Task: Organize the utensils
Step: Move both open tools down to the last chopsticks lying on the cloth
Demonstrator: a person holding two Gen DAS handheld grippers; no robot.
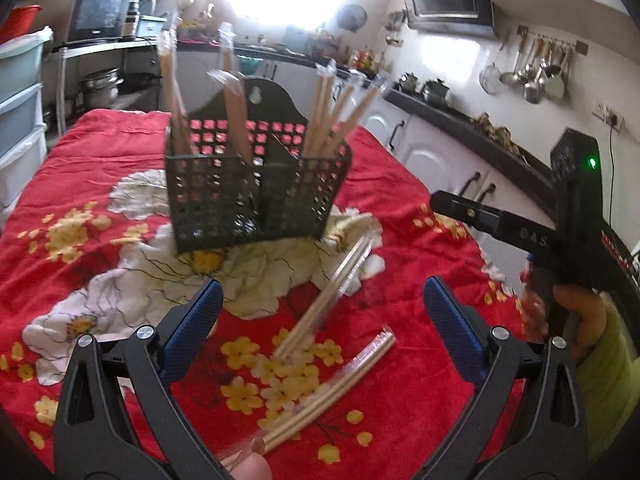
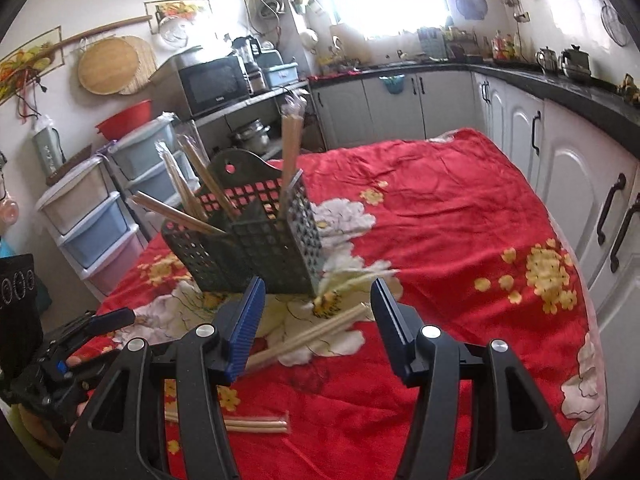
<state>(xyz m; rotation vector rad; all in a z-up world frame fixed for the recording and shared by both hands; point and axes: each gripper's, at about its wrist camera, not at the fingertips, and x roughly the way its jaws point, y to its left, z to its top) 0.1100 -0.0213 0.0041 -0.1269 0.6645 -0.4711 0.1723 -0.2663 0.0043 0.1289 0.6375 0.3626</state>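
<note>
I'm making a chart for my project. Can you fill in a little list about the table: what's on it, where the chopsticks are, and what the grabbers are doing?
table cover: red flowered cloth
holder: black mesh caddy, upright, with compartments
in holder: several wrapped chopstick pairs, standing
loose, nearer caddy: chopstick pair lying on the cloth
loose, nearer camera: chopstick pair lying on the cloth
left gripper: open, empty, above the loose pairs
right gripper: open, empty, facing the caddy
</note>
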